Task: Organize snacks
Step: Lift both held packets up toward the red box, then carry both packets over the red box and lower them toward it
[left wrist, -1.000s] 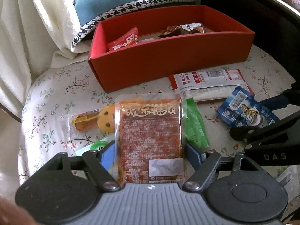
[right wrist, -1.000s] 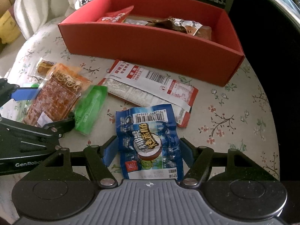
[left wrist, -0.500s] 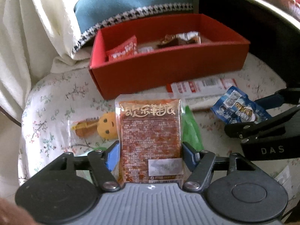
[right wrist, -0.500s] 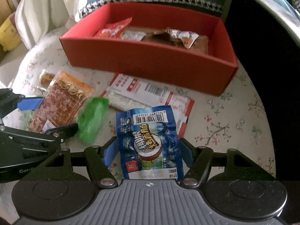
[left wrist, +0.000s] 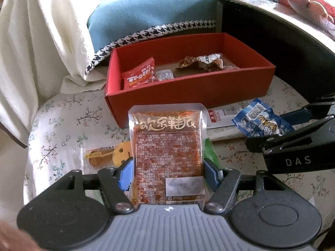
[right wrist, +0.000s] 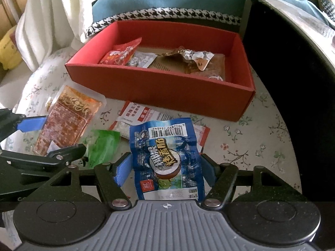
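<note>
The clear pouch of red spicy snack [left wrist: 168, 146] sits lengthwise in the left gripper [left wrist: 167, 170], its jaws just closed in and pinching its sides, gold-lettered end aimed at the red cardboard box [left wrist: 188, 87]. The right gripper [right wrist: 165, 168] holds the crinkly blue foil snack packet [right wrist: 167, 159] the same way, barcode end toward the box. Only the left view catches the yellow smiley snack [left wrist: 121, 152]; the right view looks deeper into the box. Underneath is a desk with a floral cloth [right wrist: 261, 142], blue cushion [left wrist: 150, 12] behind.
</note>
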`<state>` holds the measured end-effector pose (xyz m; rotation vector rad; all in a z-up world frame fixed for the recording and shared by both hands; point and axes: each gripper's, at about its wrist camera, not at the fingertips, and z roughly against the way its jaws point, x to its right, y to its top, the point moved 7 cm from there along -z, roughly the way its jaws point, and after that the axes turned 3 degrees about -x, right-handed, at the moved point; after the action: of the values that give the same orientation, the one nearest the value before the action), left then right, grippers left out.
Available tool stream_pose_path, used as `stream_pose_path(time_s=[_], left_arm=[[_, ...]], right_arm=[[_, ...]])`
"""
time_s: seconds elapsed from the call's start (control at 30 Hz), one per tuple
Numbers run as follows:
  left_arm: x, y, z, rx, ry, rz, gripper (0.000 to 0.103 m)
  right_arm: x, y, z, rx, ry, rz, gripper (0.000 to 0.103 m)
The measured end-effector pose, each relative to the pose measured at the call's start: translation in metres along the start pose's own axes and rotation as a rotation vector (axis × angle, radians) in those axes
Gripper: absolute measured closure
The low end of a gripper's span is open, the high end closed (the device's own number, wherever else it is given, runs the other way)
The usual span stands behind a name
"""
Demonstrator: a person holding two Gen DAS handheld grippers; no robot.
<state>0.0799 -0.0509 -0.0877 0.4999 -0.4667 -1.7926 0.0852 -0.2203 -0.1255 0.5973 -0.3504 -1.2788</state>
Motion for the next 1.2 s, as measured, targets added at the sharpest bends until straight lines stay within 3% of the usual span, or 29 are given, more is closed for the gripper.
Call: stream_pose_path(time_s=[1.2], left_arm=[[-0.020, 0.040, 0.015, 0.144, 0.034, 0.075, 0.042]], right_arm=[[-0.002, 0.037, 0.030, 0.158, -0.002, -0.013, 0.028]])
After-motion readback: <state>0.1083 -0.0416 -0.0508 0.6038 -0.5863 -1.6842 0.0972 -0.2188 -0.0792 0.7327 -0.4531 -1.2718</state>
